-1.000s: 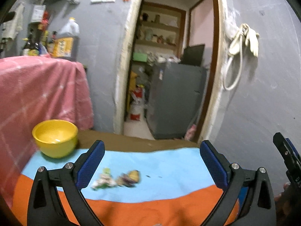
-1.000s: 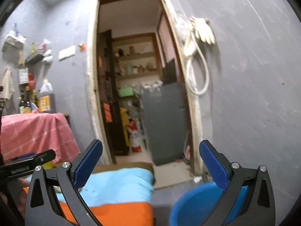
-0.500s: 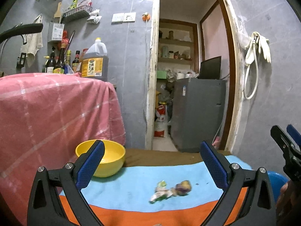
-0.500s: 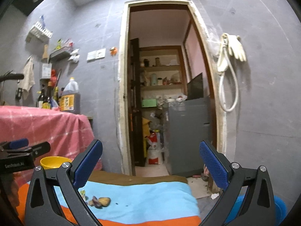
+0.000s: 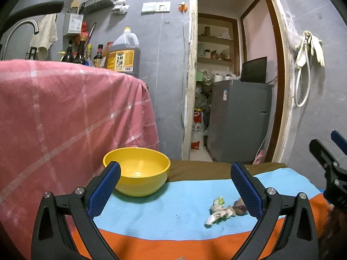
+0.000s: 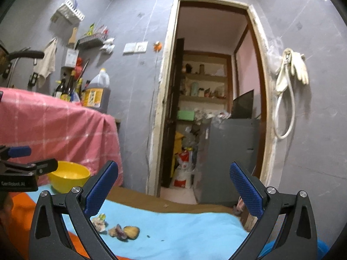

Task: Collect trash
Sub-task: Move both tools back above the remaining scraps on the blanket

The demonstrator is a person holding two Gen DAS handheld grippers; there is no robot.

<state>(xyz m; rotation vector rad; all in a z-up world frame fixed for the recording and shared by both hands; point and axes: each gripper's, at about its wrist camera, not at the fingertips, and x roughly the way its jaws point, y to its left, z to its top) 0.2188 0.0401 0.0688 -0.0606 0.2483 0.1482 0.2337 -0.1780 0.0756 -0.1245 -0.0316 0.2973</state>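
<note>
A small pile of trash scraps [image 5: 224,210], pale wrappers and brown peel bits, lies on the blue stripe of the cloth-covered table [image 5: 173,212]; it also shows in the right wrist view [image 6: 118,229]. A yellow bowl [image 5: 138,170] stands at the table's back left, seen too in the right wrist view [image 6: 69,178]. My left gripper [image 5: 175,191] is open and empty, above the near table edge, with the trash by its right finger. My right gripper [image 6: 173,188] is open and empty, to the right of the trash.
A pink-clothed counter [image 5: 65,112] with bottles and an oil jug [image 5: 124,54] stands left of the table. A doorway [image 5: 234,86] behind opens on a grey cabinet. A blue bucket [image 6: 271,248] sits low right, past the table's edge.
Both grippers have swung left and tilted up. The trash has shifted from left to right in the left view. The bucket has nearly left the right view. Both stay open.
</note>
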